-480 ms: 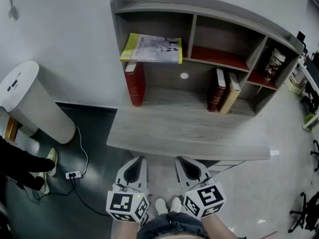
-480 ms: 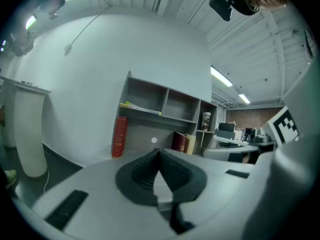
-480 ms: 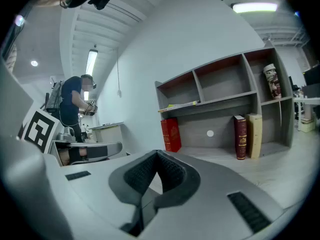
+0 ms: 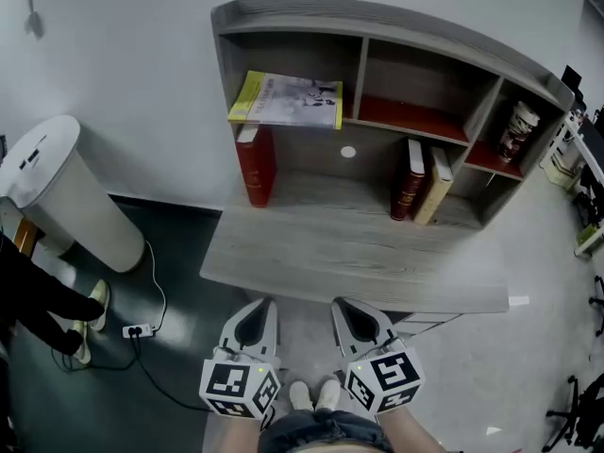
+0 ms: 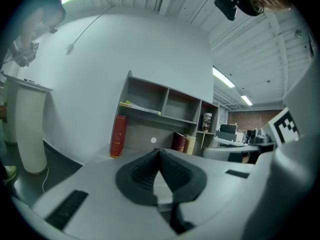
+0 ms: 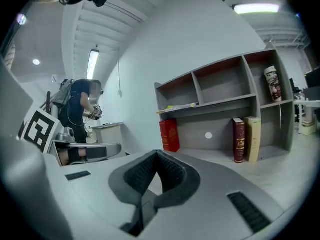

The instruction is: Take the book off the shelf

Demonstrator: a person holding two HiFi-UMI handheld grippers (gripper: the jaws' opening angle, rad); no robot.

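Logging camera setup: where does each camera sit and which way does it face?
Head view: on the person's head, steeply down at desk and shelf; left gripper, right gripper, shoes show.
Left gripper view: on that gripper, along its shut jaws toward shelf; right gripper's cube shows.
Right gripper view: same from that gripper, jaws shut; left gripper's cube shows.
Shared: all show the red book.

Grey left tool [image 4: 260, 307] and right tool [image 4: 345, 306], black ribbed pads [image 5: 142, 171], each with a white cube [image 4: 239, 388] of black square markers; wearer in denim [image 4: 321, 432], white shoes [image 4: 314, 394].
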